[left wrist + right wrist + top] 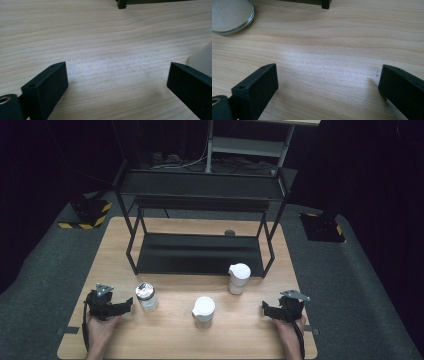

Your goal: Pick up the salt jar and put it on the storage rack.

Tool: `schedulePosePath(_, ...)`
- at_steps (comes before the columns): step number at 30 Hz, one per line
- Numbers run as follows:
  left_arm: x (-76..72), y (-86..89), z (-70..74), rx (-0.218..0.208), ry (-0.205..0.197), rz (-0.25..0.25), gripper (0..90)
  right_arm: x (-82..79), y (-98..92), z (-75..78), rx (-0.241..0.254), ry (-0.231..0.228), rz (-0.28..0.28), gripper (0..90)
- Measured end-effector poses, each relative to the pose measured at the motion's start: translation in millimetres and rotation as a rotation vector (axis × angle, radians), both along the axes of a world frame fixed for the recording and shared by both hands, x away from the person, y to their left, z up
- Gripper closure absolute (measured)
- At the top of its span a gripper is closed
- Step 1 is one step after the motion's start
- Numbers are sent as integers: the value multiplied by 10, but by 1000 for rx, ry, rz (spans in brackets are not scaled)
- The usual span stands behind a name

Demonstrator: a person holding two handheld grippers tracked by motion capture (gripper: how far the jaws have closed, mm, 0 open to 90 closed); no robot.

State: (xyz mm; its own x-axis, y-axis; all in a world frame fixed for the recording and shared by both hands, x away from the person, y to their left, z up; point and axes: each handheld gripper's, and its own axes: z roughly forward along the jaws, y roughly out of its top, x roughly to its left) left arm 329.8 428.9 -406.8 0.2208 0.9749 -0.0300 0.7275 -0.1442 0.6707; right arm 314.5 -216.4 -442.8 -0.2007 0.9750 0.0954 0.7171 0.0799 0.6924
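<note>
overhead, wooden table on grey carpet, dark room.

Your left hand holds the left hand-held gripper, pointing toward 3 o'clock, jaws wide open with nothing between them. Your right hand holds the right hand-held gripper, pointing toward 9 o'clock, also wide open.

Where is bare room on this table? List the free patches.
Free: the left strip of the table beside the black rack, and the front edge below the white cup. Crowded: the row from the silver-lidded jar to the white jug.
</note>
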Motion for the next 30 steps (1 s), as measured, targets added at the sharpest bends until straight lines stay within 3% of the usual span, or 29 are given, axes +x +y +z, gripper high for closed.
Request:
schedulePosePath(17, -236, 1, 105, 10, -18, -63, 5, 25, 67, 12, -38, 5, 16, 22)
schedulePosePath(24, -323, 6, 135, -15, -29, -129, 4, 25, 65, 11, -37, 5, 18, 22)
schedulePosePath(30, -342, -93, 143, -23, -37, -204, 4, 23, 66, 12, -37, 4, 17, 27)
